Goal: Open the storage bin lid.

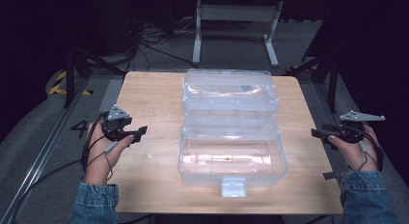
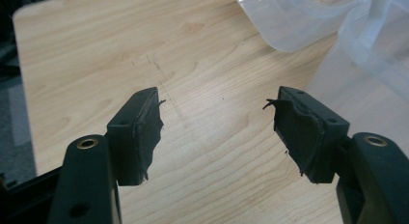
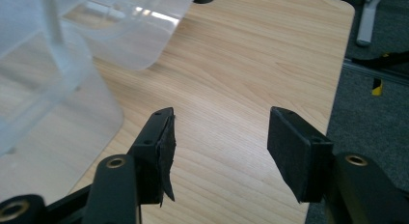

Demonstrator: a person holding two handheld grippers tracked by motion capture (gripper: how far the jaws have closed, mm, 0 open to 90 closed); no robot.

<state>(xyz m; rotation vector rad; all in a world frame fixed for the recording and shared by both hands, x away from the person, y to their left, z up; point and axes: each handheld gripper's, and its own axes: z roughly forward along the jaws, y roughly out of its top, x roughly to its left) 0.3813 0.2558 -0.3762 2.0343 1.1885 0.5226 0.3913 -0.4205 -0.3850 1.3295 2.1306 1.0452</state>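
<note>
A clear plastic storage box (image 1: 231, 156) stands open in the middle of the wooden table (image 1: 149, 96), its lid (image 1: 229, 91) folded back on the far side and a white latch (image 1: 233, 187) at its front. Nothing visible lies inside it. My left gripper (image 1: 141, 132) hovers over the table's left part, open and empty, with the box wall (image 2: 366, 64) off to its right. My right gripper (image 1: 316, 133) hangs at the table's right edge, also open with nothing between its pads, and the box (image 3: 43, 89) sits to its left.
Grey carpet floor surrounds the table, with a metal rail (image 1: 43, 151) along the left. A white table frame (image 1: 236, 21) stands beyond the far edge. Bare wood lies on both sides of the box.
</note>
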